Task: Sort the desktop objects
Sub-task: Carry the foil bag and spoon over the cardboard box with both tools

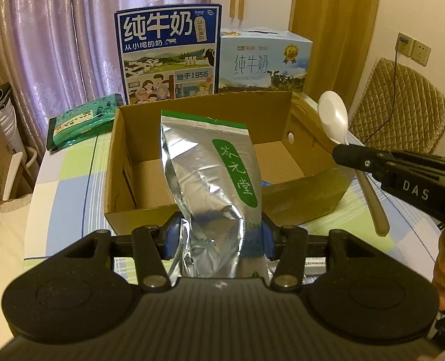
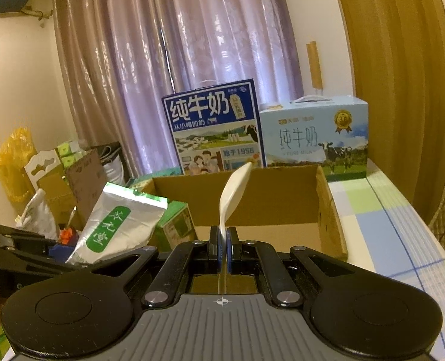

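Foil tea pouch (image 1: 213, 180) clamped upright in left gripper (image 1: 219, 237), above cardboard box's (image 1: 126, 210) near wall; spoon (image 2: 233, 192) pinched in right gripper (image 2: 222, 249) beside it. Mid-carry, probably; next, lowering inside, then releasing.

My foil tea pouch (image 1: 210, 186) hides part of the cardboard box (image 1: 132, 138) floor and its own bottom edge behind my housing. The green packet's (image 1: 81, 120) print blurs.
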`<state>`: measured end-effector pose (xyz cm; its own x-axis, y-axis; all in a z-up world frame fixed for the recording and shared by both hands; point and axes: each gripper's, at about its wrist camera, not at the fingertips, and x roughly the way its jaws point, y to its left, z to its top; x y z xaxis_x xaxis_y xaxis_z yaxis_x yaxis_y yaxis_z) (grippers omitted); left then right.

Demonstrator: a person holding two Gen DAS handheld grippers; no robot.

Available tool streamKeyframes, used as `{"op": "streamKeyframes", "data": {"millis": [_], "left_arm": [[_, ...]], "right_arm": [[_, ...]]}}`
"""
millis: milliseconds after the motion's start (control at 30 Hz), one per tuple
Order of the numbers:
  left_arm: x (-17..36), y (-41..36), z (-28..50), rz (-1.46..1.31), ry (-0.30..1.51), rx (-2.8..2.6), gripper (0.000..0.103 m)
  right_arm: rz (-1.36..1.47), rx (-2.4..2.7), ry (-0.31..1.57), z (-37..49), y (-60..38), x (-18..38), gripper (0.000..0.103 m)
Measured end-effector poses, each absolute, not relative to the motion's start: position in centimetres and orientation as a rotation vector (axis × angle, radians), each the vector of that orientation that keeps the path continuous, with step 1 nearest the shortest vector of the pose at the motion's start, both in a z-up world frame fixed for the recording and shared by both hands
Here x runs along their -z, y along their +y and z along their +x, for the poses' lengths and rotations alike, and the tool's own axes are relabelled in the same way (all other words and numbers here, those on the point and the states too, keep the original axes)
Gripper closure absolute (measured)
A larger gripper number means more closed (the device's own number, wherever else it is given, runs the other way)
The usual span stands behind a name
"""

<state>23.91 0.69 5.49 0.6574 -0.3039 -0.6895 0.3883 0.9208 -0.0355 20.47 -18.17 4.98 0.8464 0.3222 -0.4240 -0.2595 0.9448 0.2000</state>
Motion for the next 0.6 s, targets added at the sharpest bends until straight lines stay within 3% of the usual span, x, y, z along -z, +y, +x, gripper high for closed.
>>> {"op": "streamKeyframes", "data": {"millis": [600], "left_arm": [[-7.9,3.5,28.8,0.088,0.69,0.311,0.056]], "right_arm": [[0.167,-0.305,0.455,26.0,-17.5,-5.5,0.103]]}}
